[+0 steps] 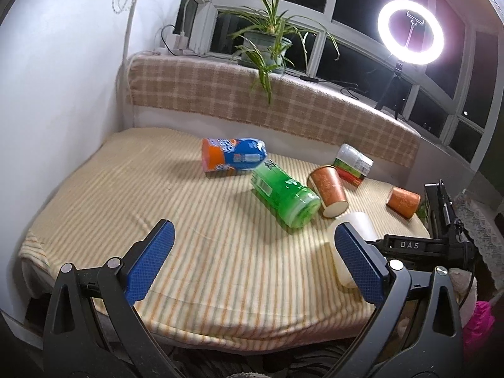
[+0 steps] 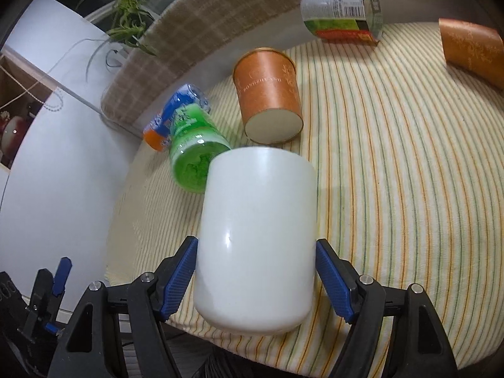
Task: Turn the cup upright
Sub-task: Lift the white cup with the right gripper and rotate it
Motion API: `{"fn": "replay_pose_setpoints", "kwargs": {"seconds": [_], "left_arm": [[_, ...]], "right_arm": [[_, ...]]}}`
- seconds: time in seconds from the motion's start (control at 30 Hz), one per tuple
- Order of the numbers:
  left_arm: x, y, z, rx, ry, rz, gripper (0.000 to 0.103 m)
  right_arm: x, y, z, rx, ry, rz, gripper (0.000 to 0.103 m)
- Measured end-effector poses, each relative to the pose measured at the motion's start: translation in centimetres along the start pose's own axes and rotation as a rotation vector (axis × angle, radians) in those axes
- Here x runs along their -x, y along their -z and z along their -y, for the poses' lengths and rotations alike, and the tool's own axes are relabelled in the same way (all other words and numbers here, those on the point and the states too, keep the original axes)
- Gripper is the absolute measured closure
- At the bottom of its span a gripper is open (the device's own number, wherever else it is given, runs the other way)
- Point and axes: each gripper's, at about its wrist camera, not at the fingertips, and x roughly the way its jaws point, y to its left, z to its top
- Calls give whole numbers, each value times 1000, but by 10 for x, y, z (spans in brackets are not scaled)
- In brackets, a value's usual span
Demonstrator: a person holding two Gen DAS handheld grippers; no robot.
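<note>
A white cup (image 2: 256, 242) lies between the blue pads of my right gripper (image 2: 256, 280), its closed bottom toward the camera. The pads press its two sides, so the gripper is shut on it, at the front edge of the striped table (image 2: 393, 189). In the left wrist view the same cup (image 1: 349, 236) shows partly behind my left gripper's right finger. My left gripper (image 1: 252, 261) is open and empty, above the front of the table (image 1: 141, 195).
On the table lie a green bottle (image 2: 195, 154), a blue-orange bottle (image 1: 234, 157), a labelled can (image 2: 341, 12) and two orange paper cups (image 2: 267, 94) (image 2: 472, 50). A plaid-covered ledge (image 1: 252, 94) with a potted plant (image 1: 267, 44) runs behind. A ring light (image 1: 411, 31) stands at right.
</note>
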Motion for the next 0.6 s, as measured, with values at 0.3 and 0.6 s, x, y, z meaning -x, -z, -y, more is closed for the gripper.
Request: {"fn": "replay_pose_setpoints", "kwargs": {"seconds": [0.3, 0.6], "left_arm": [[-12, -2, 19, -23, 57, -40, 0], [-34, -8, 39, -33, 170, -114, 0]], "right_arm": [[66, 17, -7, 78, 21, 188, 18], [126, 47, 1, 125, 214, 360, 18]]}}
